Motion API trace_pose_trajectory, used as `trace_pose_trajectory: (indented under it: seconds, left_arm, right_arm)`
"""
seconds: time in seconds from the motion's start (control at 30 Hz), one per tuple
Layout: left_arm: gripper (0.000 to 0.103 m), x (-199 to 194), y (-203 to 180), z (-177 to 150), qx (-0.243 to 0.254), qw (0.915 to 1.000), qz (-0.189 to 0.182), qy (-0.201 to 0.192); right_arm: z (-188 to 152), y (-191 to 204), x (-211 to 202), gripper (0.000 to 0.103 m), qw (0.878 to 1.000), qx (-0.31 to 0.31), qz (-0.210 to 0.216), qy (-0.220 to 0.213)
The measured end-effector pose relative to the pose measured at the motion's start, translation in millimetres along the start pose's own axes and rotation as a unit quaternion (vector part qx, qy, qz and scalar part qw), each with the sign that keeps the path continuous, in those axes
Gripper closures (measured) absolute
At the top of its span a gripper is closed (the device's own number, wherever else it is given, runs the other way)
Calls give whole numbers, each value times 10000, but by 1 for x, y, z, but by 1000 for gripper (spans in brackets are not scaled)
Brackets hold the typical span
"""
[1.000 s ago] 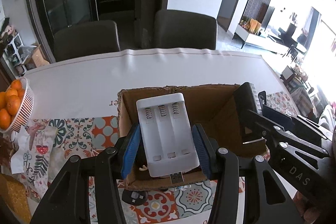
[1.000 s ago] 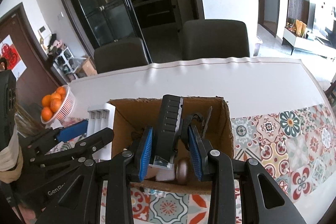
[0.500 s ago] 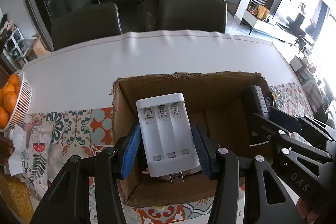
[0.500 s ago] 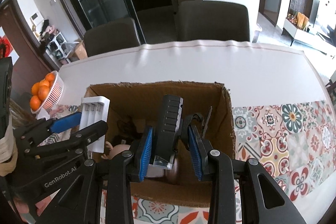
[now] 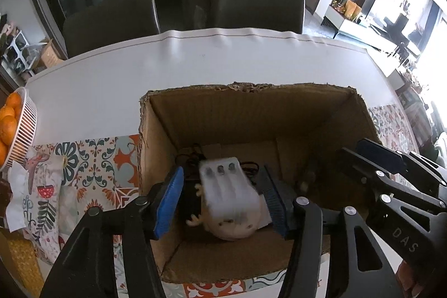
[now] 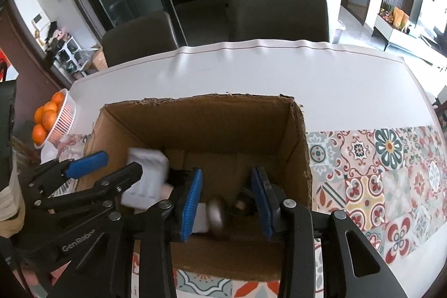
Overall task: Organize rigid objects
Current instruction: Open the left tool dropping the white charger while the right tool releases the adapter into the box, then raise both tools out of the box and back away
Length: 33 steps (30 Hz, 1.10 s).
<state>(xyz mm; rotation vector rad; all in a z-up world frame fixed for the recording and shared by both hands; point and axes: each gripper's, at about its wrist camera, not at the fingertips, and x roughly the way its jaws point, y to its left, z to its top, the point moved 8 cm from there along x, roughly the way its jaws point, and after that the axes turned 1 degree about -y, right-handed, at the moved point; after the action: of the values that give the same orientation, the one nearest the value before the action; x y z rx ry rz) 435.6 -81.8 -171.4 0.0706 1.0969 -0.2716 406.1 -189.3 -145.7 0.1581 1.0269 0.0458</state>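
An open cardboard box [image 5: 251, 108] stands on the table; it also shows in the right wrist view [image 6: 201, 113]. My left gripper [image 5: 223, 200] is open over the box. A white battery charger [image 5: 227, 189] is blurred between its jaws, free of the pads, falling into the box; it also shows in the right wrist view [image 6: 146, 178]. My right gripper [image 6: 227, 200] is open and empty over the box. A dark rounded object [image 6: 218, 214] and black items lie on the box floor below it.
A white basket of oranges [image 5: 16, 127] stands at the table's left edge, also in the right wrist view [image 6: 53, 116]. A patterned tile cloth [image 6: 391, 172] covers the near table. Two dark chairs [image 5: 251, 4] stand behind the table. A printed napkin [image 5: 36, 186] lies left of the box.
Both grippers have opened over the box. The white charger has dropped from the left gripper and the black object from the right gripper has gone into the box.
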Motion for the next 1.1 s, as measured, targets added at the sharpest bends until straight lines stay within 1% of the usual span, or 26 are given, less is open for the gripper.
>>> trace_pose_trajectory:
  seconds: [0.07, 0.27, 0.6, 0.67, 1.1]
  left_arm:
    - [44, -6, 0, -1, 37, 10000, 18, -76]
    - [38, -31, 6, -5, -32, 9992, 83, -395]
    - [35, -66, 27, -17, -182, 9963, 282, -787]
    - [34, -73, 32, -21, -211, 9953, 346, -880]
    - [32, -111, 43, -50, -280, 9907, 416, -1263]
  right_arm:
    - [0, -1, -4, 64, 10000, 25, -11, -74]
    - [-2, 2, -24, 55, 9991, 77, -50, -418]
    - [-6, 18, -53, 47, 9959, 127, -45, -895]
    - [-7, 22, -59, 46, 9951, 102, -61, -983]
    - [-26, 42, -92, 44, 9901, -34, -111, -1397]
